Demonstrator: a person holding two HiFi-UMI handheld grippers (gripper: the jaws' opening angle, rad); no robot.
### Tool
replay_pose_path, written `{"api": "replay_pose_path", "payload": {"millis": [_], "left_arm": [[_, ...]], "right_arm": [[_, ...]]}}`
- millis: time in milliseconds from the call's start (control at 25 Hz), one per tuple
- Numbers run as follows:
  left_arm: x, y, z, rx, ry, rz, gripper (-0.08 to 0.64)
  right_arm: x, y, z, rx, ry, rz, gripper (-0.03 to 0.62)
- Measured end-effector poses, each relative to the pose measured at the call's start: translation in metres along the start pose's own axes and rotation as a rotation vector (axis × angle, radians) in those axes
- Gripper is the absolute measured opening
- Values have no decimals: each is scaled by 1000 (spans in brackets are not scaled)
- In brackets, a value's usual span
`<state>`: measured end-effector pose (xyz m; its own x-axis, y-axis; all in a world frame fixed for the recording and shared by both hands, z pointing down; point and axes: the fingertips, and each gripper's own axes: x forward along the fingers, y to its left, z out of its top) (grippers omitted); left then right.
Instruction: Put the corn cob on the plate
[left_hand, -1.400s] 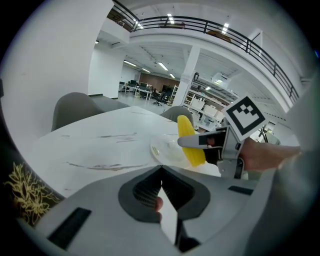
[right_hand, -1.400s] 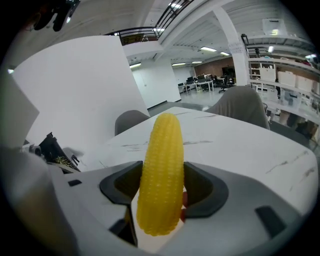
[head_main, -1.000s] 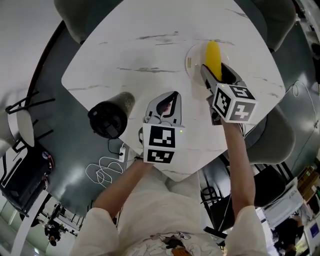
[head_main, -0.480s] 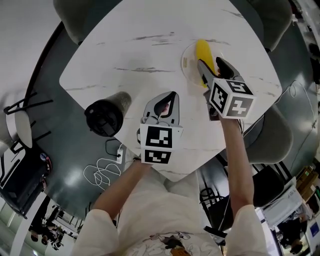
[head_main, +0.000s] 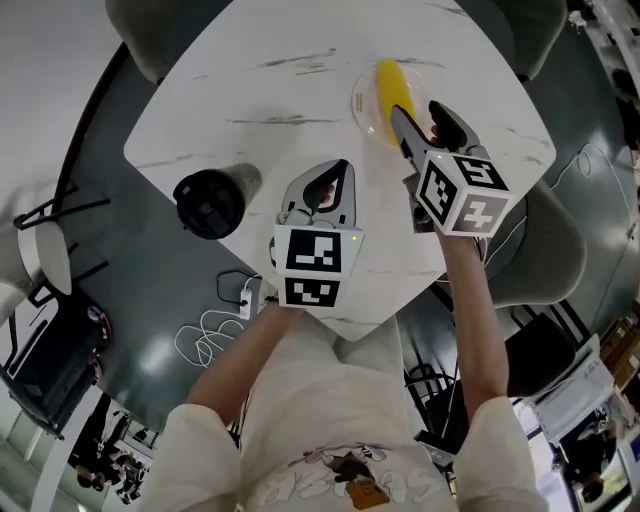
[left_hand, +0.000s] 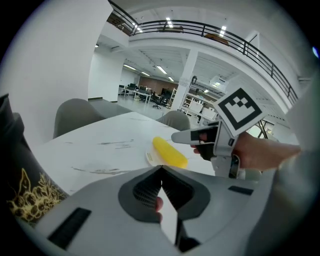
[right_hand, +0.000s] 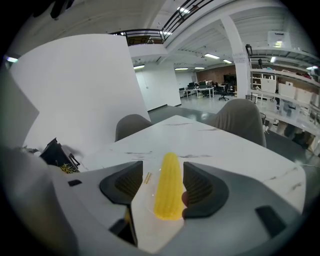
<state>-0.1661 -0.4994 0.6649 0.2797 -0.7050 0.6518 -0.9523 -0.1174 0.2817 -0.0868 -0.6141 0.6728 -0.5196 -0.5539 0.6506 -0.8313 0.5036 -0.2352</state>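
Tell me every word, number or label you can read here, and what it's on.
None can be read.
The marker cube on the left gripper and the one on the right gripper: black-and-white squares, no letters.
The plate rim: tiny gold mark, too small to read.
The shirt: print, too blurred to read.

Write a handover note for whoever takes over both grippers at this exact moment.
Left gripper: fingers shut on nothing, idle over the table.
Right gripper: fingers apart, near end of the corn cob between them, not clamped.
Corn cob: lying on the plate at the table's far side.
Done: the cob is on the plate.
Left: draw the right gripper back clear, ideally without nudging the cob.
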Motion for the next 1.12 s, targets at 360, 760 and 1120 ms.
{"api": "replay_pose_path", "payload": {"millis": [360, 760, 1120], "left_arm": [[-36, -13, 12, -19, -10, 23, 8], [-85, -44, 22, -24, -27, 11, 8], [-136, -74, 29, 8, -41, 22, 8]], "right_arm": [[-59, 43, 10, -54, -39, 78, 146], [-125, 63, 6, -82, -99, 49, 5], [-203, 91, 10, -36, -164, 103, 5]]}}
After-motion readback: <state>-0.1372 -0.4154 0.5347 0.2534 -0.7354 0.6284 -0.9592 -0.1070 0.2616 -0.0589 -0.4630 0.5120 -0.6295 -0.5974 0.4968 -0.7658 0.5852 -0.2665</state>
